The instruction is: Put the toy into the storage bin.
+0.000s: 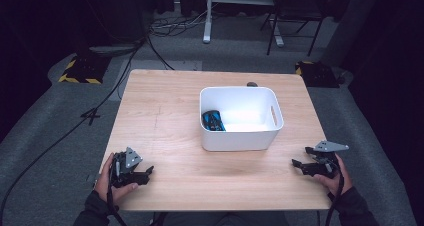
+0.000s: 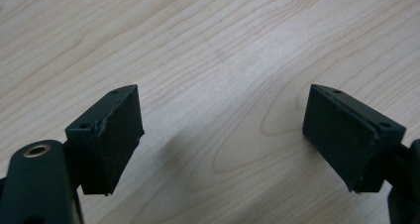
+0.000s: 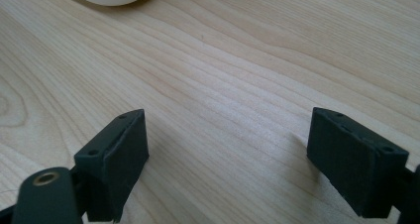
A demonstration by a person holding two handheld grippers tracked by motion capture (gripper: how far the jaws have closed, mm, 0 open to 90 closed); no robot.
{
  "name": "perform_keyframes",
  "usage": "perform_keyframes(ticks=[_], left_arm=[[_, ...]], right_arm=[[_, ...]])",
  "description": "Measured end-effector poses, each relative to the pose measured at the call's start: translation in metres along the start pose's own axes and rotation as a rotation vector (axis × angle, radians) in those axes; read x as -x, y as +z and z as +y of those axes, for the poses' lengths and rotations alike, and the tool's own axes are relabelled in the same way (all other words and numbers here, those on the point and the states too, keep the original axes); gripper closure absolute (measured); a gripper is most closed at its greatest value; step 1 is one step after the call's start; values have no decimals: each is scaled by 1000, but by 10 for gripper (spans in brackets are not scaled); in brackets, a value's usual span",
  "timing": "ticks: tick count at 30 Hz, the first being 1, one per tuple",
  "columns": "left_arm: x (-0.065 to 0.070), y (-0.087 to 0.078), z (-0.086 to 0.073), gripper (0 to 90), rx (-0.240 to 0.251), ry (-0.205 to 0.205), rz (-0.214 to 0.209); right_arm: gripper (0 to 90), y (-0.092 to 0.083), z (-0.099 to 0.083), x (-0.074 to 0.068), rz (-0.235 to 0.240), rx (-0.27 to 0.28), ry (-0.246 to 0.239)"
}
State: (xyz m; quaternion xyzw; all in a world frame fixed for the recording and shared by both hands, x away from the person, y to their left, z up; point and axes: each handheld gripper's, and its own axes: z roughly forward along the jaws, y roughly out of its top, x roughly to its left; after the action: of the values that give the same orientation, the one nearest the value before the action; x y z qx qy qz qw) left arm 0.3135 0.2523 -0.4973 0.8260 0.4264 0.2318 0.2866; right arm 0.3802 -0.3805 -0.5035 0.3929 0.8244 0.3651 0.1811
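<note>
Both grippers, left (image 1: 148, 172) and right (image 1: 296, 162), held their jaws apart and empty near the table's (image 1: 165, 116) front corners, while the blue-and-black object (image 1: 213, 121) inside the white bin (image 1: 239, 139) looked light, rigid, best pinched across its middle

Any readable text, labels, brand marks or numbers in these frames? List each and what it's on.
None can be read.
The blue and black thing in the white bin: too small and blurred to tell any marking.
The yellow and black striped floor plate: a warning pattern, no words.
The left gripper, the right gripper and the wooden table: no writing shows, and both gripper views show plain black pads and bare wood.
</note>
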Motion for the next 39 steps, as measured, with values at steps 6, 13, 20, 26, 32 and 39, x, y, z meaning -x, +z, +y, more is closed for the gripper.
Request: perform_keyframes(ticks=[6, 13, 20, 26, 32, 39], left_arm=[[-7, -4, -13, 157, 30, -72, -15], [-15, -4, -17, 153, 6, -199, -47], [-16, -4, -17, 152, 7, -196, -43], [-15, -4, -16, 147, 5, -200, -40], [-15, -4, -16, 147, 6, -201, -39], [-15, -3, -16, 144, 5, -201, -39]], right_arm=[[159, 0, 0, 0, 0, 0, 0], [159, 0, 0, 0, 0, 0, -1], [159, 0, 0, 0, 0, 0, -2], [159, 0, 0, 0, 1, 0, -3], [159, 0, 0, 0, 0, 0, 2], [159, 0, 0, 0, 0, 1, 0]])
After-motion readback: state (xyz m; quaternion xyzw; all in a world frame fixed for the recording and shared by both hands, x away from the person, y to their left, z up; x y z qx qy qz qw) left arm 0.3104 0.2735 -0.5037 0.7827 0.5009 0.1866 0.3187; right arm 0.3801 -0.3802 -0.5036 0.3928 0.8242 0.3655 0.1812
